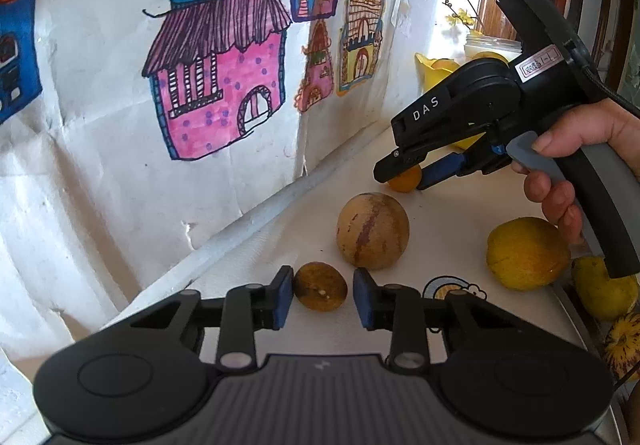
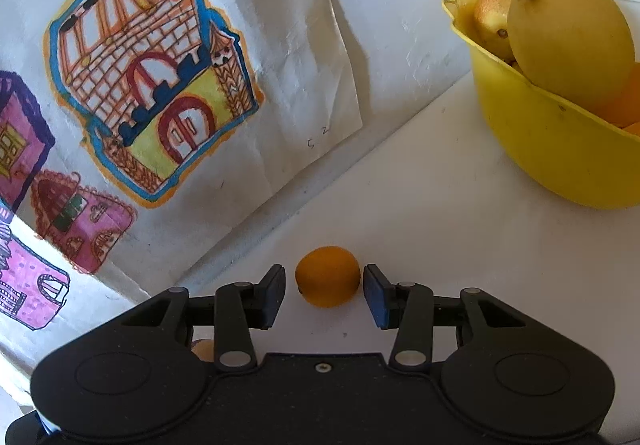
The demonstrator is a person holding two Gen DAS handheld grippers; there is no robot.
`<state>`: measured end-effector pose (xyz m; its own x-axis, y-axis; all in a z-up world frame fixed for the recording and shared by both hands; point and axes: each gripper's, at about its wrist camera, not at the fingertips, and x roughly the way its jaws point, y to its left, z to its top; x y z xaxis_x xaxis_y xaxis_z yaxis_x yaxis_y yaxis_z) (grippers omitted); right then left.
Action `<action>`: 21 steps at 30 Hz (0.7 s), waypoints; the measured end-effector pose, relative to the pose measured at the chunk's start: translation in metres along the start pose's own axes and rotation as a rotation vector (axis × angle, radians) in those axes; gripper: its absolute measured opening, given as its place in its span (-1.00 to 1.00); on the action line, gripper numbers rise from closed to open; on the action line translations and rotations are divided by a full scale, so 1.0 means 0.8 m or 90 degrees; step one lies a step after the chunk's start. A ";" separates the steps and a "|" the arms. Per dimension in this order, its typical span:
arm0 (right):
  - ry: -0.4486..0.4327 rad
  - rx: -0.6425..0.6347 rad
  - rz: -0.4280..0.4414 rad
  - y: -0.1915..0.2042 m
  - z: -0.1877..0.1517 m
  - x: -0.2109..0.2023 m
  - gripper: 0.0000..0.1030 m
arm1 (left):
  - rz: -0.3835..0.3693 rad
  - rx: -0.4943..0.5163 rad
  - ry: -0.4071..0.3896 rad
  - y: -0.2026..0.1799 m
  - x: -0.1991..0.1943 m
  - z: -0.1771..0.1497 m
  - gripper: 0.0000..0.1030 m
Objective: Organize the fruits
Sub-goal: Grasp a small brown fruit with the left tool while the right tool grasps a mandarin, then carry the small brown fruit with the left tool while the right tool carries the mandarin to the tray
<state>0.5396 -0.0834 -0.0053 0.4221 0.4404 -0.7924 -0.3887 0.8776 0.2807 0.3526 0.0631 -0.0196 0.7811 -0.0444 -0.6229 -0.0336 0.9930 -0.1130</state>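
Left gripper (image 1: 322, 297) clamped around a small brown fruit (image 1: 320, 286) on the white table (image 1: 452, 201); right gripper (image 2: 324, 295) narrowed around a small orange (image 2: 328, 276), thin gaps showing, near the yellow bowl (image 2: 552, 153).

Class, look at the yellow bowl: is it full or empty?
Partly filled. The yellow bowl holds a large yellow fruit and other fruit, some rising above its rim.

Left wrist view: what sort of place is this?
Probably a home: hand-coloured children's house drawings on the wall, a yellow plastic fruit bowl, loose fruit on a white tabletop.
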 end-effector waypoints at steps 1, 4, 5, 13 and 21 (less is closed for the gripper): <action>-0.001 -0.003 -0.002 0.000 -0.001 -0.003 -0.23 | 0.001 -0.002 0.000 0.001 0.000 0.000 -0.37; -0.003 -0.011 -0.006 0.002 -0.005 -0.002 -0.28 | 0.001 -0.008 -0.002 0.002 -0.001 -0.001 -0.39; -0.003 -0.011 -0.006 0.002 -0.007 -0.004 -0.28 | 0.001 -0.008 -0.002 0.002 -0.001 -0.001 -0.39; 0.021 -0.013 0.011 0.006 -0.023 -0.016 -0.29 | -0.010 -0.013 0.006 -0.002 -0.006 -0.003 -0.40; 0.020 -0.026 0.027 0.017 -0.046 -0.050 -0.29 | -0.014 -0.011 -0.004 -0.012 -0.029 -0.006 -0.40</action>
<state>0.4871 -0.0960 0.0103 0.3787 0.4701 -0.7972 -0.4387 0.8496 0.2927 0.3320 0.0537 -0.0077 0.7852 -0.0650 -0.6158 -0.0278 0.9898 -0.1401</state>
